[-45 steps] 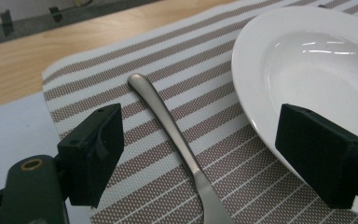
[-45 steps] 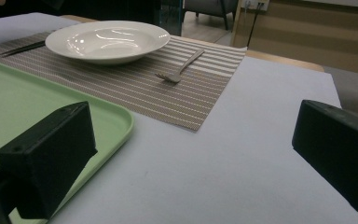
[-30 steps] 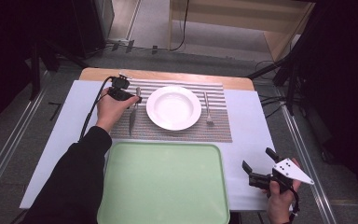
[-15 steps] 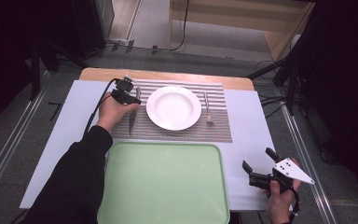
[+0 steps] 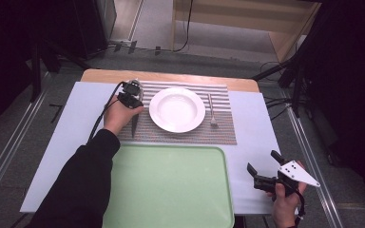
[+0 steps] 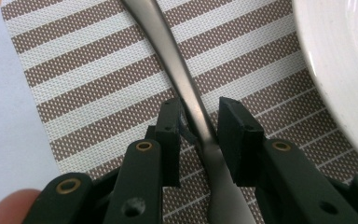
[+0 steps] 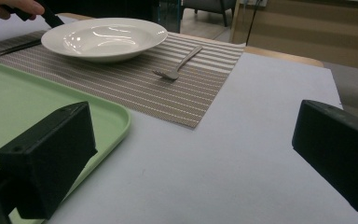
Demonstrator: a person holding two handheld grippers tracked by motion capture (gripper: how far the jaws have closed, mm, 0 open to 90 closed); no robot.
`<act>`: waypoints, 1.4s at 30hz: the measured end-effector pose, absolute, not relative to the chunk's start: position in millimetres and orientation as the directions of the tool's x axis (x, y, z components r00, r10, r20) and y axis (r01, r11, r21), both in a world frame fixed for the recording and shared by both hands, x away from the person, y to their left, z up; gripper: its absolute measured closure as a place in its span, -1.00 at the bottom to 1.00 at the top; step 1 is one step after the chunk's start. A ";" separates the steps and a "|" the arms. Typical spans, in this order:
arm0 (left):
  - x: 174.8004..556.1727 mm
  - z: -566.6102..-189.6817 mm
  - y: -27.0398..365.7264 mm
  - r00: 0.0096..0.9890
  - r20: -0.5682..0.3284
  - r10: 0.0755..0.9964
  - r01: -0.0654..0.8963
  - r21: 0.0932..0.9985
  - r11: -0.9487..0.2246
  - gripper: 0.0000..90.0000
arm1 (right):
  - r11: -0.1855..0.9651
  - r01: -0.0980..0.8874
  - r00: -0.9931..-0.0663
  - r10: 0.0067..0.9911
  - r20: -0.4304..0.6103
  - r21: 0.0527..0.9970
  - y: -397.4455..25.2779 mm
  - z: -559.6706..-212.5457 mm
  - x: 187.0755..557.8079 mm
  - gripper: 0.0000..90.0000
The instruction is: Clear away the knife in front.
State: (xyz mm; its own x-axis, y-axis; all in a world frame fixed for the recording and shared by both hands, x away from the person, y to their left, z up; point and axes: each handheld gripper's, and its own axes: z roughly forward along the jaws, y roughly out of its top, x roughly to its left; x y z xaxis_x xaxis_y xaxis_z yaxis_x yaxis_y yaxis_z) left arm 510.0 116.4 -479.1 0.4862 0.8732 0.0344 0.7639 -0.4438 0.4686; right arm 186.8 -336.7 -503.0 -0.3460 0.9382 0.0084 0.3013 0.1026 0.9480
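A pale lavender-white rectangular table (image 5: 256, 123) with a light wooden strip along its far edge carries two flat things directly on its top. On the far half lies a brown-and-white striped woven placemat (image 5: 185, 135), set square to the table's edges and stopping just short of the wooden strip. On the near half lies a pale green rectangular plastic tray (image 5: 171, 185) with rounded corners, its far rim just beside the placemat's near edge and its near end running over the table's near side. Bare tabletop shows to the left and right of both.
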 end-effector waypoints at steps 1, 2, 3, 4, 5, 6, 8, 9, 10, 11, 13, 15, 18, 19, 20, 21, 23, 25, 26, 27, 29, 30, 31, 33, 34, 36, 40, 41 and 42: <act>510.4 -478.8 117.1 0.483 0.031 0.875 0.767 0.467 -0.440 0.55 | 0.103 0.301 -0.346 0.938 0.008 0.948 -336.6 -502.9 186.7 -1.00; 510.9 -478.6 117.5 0.471 0.025 0.882 0.774 0.467 -0.427 0.57 | 0.101 0.303 -0.345 0.939 0.010 0.948 -336.4 -502.7 186.4 -1.00; 511.2 -478.5 117.9 0.464 0.031 0.885 0.777 0.466 -0.423 0.65 | 0.100 0.303 -0.345 0.939 0.012 0.948 -336.3 -502.7 186.3 -1.00; 511.7 -478.1 118.0 0.455 0.024 0.890 0.785 0.461 -0.413 0.71 | 0.100 0.304 -0.344 0.939 0.011 0.948 -336.3 -502.7 186.2 -1.00; 512.2 -478.4 118.0 0.435 0.011 0.900 0.795 0.464 -0.390 0.71 | 0.100 0.304 -0.344 0.939 0.011 0.948 -336.3 -502.7 186.2 -1.00; 512.9 -478.5 118.4 0.428 0.007 0.904 0.799 0.464 -0.382 0.74 | 0.101 0.304 -0.344 0.939 0.010 0.947 -336.2 -502.7 186.2 -1.00; 513.1 -478.3 117.4 0.426 0.010 0.904 0.802 0.459 -0.383 0.74 | 0.101 0.304 -0.343 0.939 0.010 0.947 -336.3 -502.7 186.1 -1.00; 512.9 -478.1 116.9 0.423 0.011 0.906 0.804 0.457 -0.381 0.74 | 0.100 0.304 -0.344 0.939 0.011 0.947 -336.3 -502.8 186.1 -1.00; 513.5 -478.1 117.7 0.427 0.009 0.904 0.803 0.457 -0.383 0.74 | 0.103 0.303 -0.345 0.939 0.008 0.948 -336.6 -502.8 186.5 -1.00; 514.1 -477.8 118.3 0.426 0.004 0.905 0.805 0.454 -0.381 0.73 | 0.104 0.303 -0.345 0.939 0.008 0.947 -336.6 -502.9 186.6 -1.00; 514.7 -477.8 119.4 0.426 -0.006 0.905 0.808 0.453 -0.378 0.73 | 0.102 0.305 -0.345 0.939 0.010 0.947 -336.6 -503.1 187.0 -1.00; 513.3 -478.2 118.4 0.426 0.007 0.905 0.803 0.459 -0.381 0.75 | 0.104 0.308 -0.343 0.939 0.008 0.946 -336.4 -503.1 187.3 -1.00; 512.1 -478.6 116.7 0.430 0.022 0.903 0.795 0.464 -0.390 0.75 | 0.104 0.311 -0.339 0.941 0.008 0.945 -336.6 -502.9 187.2 -1.00; 512.2 -478.8 117.4 0.432 0.017 0.902 0.794 0.467 -0.389 0.75 | 0.104 0.311 -0.339 0.941 0.008 0.945 -336.6 -502.9 187.2 -1.00; 512.7 -478.8 119.0 0.439 0.010 0.898 0.792 0.468 -0.392 0.75 | 0.100 0.311 -0.337 0.941 0.011 0.945 -336.6 -502.9 187.3 -1.00; 512.8 -478.6 120.3 0.441 0.002 0.897 0.792 0.469 -0.391 0.76 | 0.097 0.313 -0.336 0.942 0.014 0.945 -337.1 -502.9 187.1 -1.00; 512.7 -478.6 122.6 0.451 -0.009 0.892 0.787 0.475 -0.393 0.76 | 0.097 0.307 -0.335 0.942 0.012 0.947 -338.4 -502.8 187.5 -1.00; 511.8 -478.5 123.9 0.454 -0.014 0.891 0.785 0.480 -0.392 0.76 | 0.091 0.312 -0.331 0.943 0.018 0.946 -339.2 -502.7 186.9 -1.00; 510.9 -478.1 124.3 0.458 -0.018 0.889 0.782 0.484 -0.393 0.76 | 0.092 0.310 -0.332 0.943 0.017 0.946 -339.9 -502.9 187.3 -1.00; 510.1 -477.6 124.6 0.463 -0.016 0.886 0.778 0.486 -0.398 0.76 | 0.086 0.311 -0.331 0.943 0.023 0.947 -340.6 -502.8 187.5 -1.00; 507.8 -475.1 125.9 0.470 -0.017 0.883 0.771 0.495 -0.401 0.76 | 0.087 0.310 -0.332 0.943 0.022 0.947 -341.2 -502.7 187.5 -1.00; 506.0 -473.1 126.6 0.474 -0.013 0.880 0.762 0.506 -0.404 0.76 | 0.087 0.310 -0.331 0.943 0.022 0.947 -341.4 -502.7 187.5 -1.00; 503.7 -469.8 127.5 0.486 -0.006 0.874 0.753 0.511 -0.415 0.76 | 0.087 0.310 -0.331 0.943 0.021 0.947 -341.5 -502.6 187.5 -1.00; 501.4 -467.9 127.8 0.492 0.006 0.870 0.744 0.517 -0.424 0.76 | 0.090 0.308 -0.330 0.944 0.018 0.947 -341.6 -502.4 187.5 -1.00; 499.5 -466.0 128.4 0.495 0.010 0.869 0.739 0.522 -0.426 0.76 | 0.091 0.305 -0.330 0.944 0.016 0.948 -341.5 -502.0 187.4 -1.00; 495.3 -461.5 131.6 0.502 -0.007 0.865 0.731 0.539 -0.419 0.76 | 0.090 0.305 -0.328 0.944 0.016 0.948 -341.1 -501.9 187.5 -1.00; 490.0 -457.2 134.8 0.510 -0.019 0.860 0.723 0.552 -0.416 0.76 | 0.092 0.307 -0.329 0.944 0.015 0.947 -340.3 -501.7 187.1 -1.00; 488.6 -456.3 135.2 0.510 -0.024 0.860 0.724 0.552 -0.414 0.76 | 0.092 0.307 -0.329 0.944 0.015 0.947 -340.3 -501.7 187.1 -1.00; 486.1 -455.3 136.0 0.514 -0.022 0.857 0.720 0.555 -0.417 0.76 | 0.091 0.306 -0.330 0.944 0.016 0.948 -340.1 -501.6 187.0 -1.00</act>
State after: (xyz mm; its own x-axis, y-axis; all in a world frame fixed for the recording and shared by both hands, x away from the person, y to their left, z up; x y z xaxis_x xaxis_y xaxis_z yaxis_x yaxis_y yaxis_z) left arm 486.1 136.0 -455.3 0.5141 0.8574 -0.0224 0.7195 -0.4169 0.5554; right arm 187.0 -340.1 -501.6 -0.3298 0.9439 0.0160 0.3065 0.0910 0.9475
